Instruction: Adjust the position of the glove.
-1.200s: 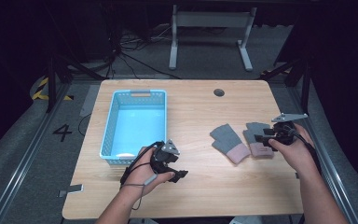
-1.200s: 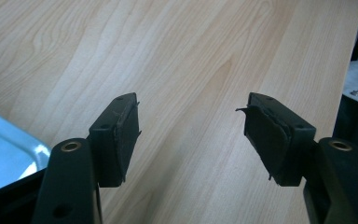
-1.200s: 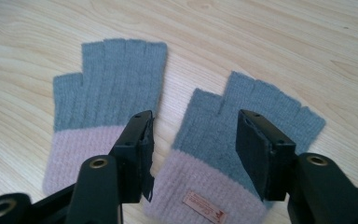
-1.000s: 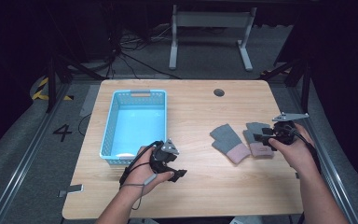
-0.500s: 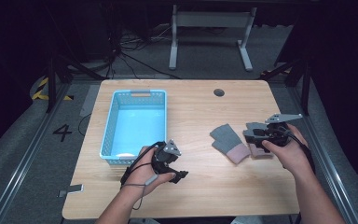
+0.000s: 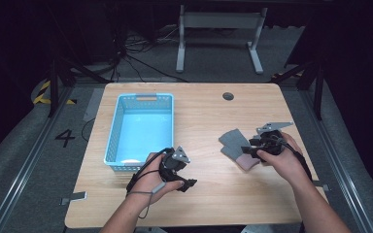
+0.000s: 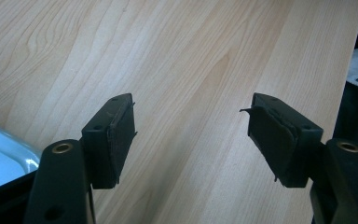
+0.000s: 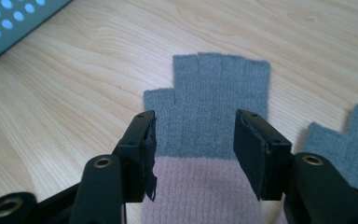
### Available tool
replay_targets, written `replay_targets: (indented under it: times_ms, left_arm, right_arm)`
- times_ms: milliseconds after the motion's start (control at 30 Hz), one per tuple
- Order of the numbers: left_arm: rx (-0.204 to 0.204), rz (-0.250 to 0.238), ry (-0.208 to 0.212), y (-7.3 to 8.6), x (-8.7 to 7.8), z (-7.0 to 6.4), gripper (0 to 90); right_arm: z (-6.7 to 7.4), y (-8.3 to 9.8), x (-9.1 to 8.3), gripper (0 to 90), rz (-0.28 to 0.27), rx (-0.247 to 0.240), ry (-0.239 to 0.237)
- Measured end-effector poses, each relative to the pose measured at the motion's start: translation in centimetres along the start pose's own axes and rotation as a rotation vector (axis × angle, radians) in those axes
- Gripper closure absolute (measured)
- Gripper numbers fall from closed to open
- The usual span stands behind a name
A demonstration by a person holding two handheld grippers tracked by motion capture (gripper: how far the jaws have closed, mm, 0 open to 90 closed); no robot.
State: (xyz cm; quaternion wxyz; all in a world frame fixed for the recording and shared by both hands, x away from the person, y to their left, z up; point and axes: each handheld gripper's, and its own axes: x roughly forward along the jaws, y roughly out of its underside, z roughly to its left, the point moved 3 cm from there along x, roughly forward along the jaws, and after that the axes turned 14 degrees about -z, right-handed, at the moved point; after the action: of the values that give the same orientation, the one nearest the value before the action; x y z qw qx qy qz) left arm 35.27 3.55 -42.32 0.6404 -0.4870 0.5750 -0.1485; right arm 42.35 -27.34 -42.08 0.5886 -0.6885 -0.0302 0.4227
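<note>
The right claw [image 8: 193,154] stands released astride the nearer grey-and-pink glove [image 8: 209,140], which lies flat on the table [image 8: 74,107] directly beneath and ahead of it, jaws either side of the cuff seam. The left claw [image 7: 191,140] stands released over bare wood, the blue basket [image 6: 141,128] just beside it. Advised: lower until both pads bracket the knit, then clench squarely at the cuff, avoiding the second glove [image 8: 345,140] just to its right.

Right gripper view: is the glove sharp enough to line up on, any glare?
Right gripper view: glove sharp, evenly lit, no glare; the tongs slightly soft up close. High view: table well lit, surroundings dark, gloves small and soft.
</note>
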Motion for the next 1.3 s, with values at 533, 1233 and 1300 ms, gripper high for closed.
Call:
replay_targets:
  times_ms: [533, 1233, 1300]
  left_arm:
    - [0.007, 0.034, 0.015, 0.3, 0.4, 0.0, 31.2]
    - [0.003, 0.04, 0.015, 0.5, 0.4, 0.1, 31.0]
    - [0.003, 0.043, 0.013, 0.5, 0.4, 0.2, 31.0]
  right_arm:
    - [-0.1, 1.4, 2.7, 51.6, 0.07, 0.001, 0.021]
    - [-1.0, 2.3, 4.6, 64.1, 0.121, 0.002, 0.089]
    - [-1.0, 2.3, 4.6, 69.5, 0.122, 0.005, 0.087]
